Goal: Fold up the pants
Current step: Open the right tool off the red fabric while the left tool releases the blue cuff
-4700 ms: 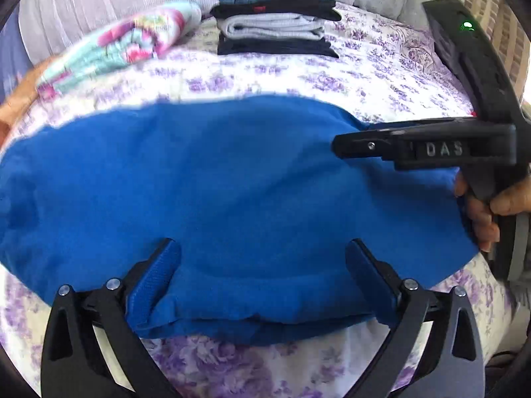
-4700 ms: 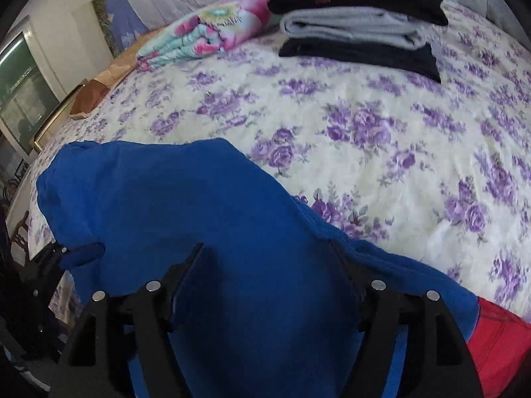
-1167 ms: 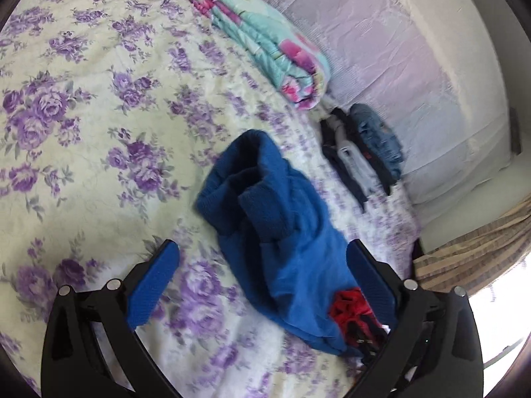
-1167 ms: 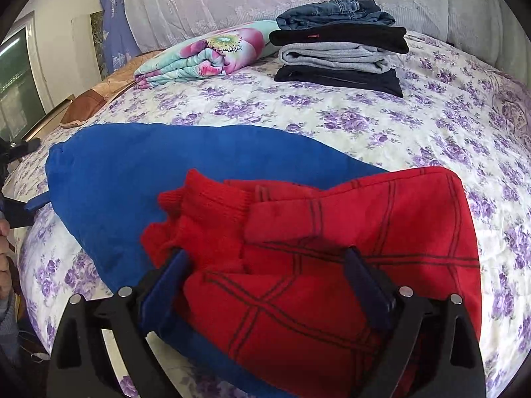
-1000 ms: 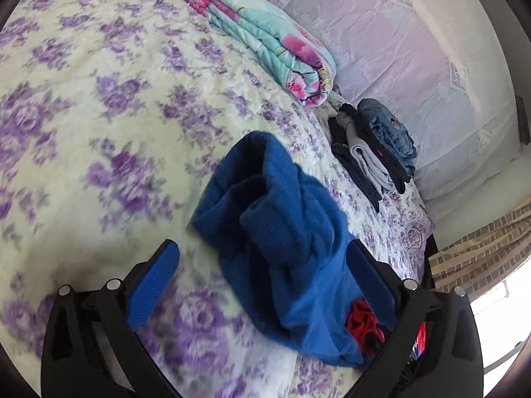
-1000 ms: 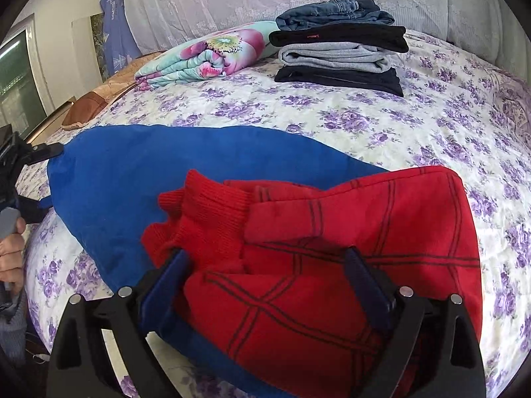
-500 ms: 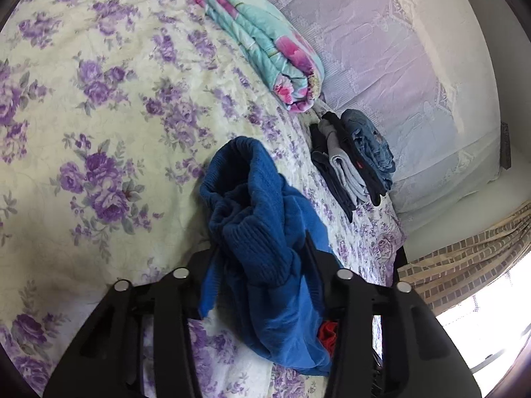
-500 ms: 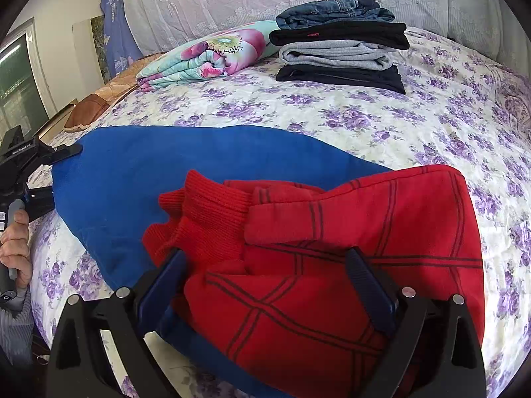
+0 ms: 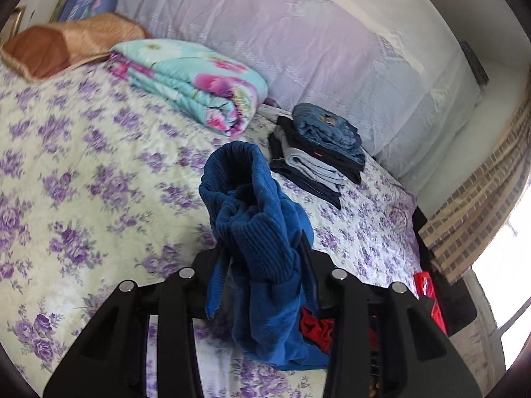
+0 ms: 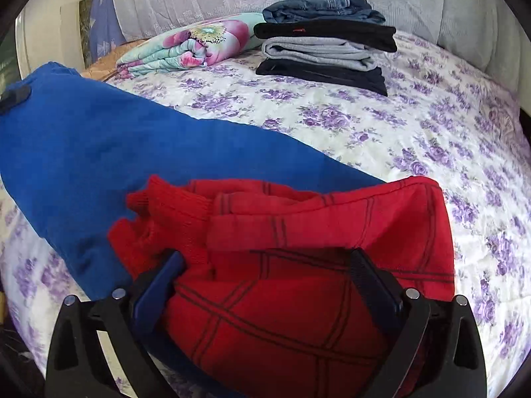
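Fold underway: left gripper clamped on the blue pants cuff, right gripper spread over the red end; next, carry cuff across.

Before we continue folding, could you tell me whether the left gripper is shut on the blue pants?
Shut: the left gripper pinches the blue pants, bunched between its fingers.
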